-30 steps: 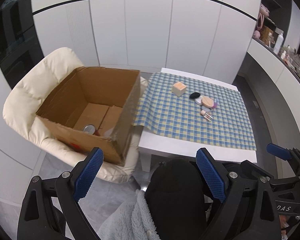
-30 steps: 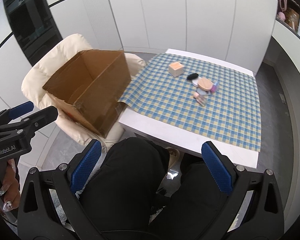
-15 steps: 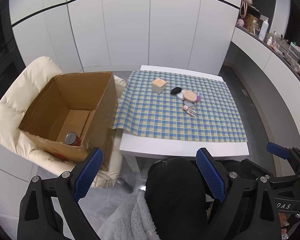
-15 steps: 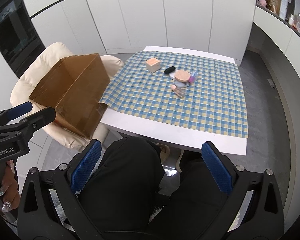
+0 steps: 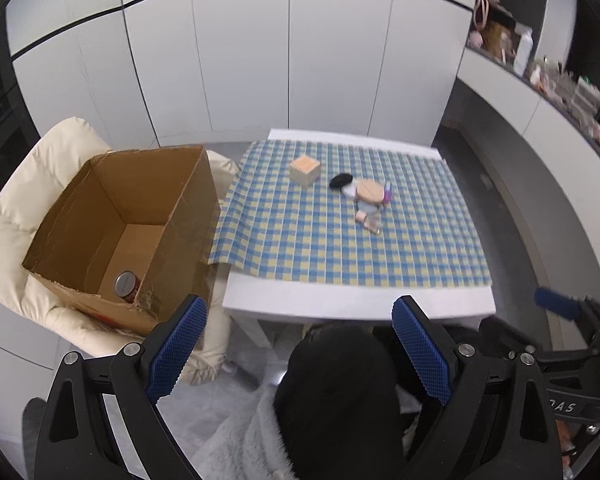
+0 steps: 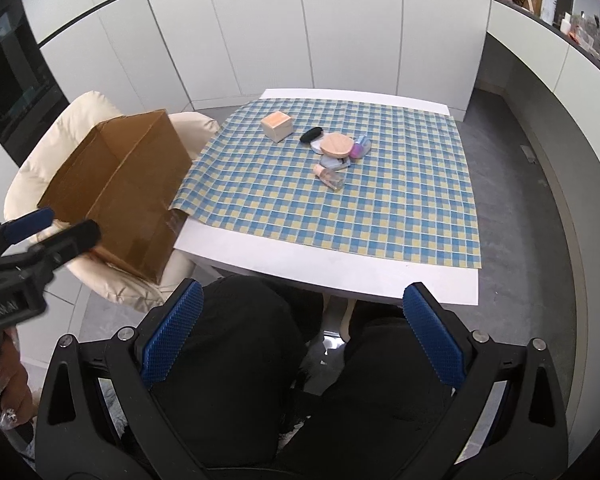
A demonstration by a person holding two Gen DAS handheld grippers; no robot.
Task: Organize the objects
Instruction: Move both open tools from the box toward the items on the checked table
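A wooden cube (image 5: 305,169) (image 6: 276,125), a black oval item (image 5: 341,180) (image 6: 312,135), a round wooden-lidded case (image 5: 370,191) (image 6: 335,145), a purple item (image 6: 359,148) and a small clear bottle (image 5: 367,221) (image 6: 329,176) lie on the checked cloth (image 5: 340,240) (image 6: 324,208). An open cardboard box (image 5: 116,232) (image 6: 116,188) with a can (image 5: 125,284) inside rests on the cream chair. My left gripper (image 5: 299,350) and right gripper (image 6: 302,336) both stand open and empty above the person's lap, short of the table.
The white table (image 5: 356,304) (image 6: 328,270) stands ahead, the cream armchair (image 5: 16,216) (image 6: 80,120) to its left. White cabinet doors fill the back. A cluttered counter (image 5: 540,76) runs along the right. Dark trousers (image 6: 240,360) lie under both grippers.
Both views have swung so the table sits more central and nearer. The box has shifted leftward in frame. Both grippers stay open and empty.
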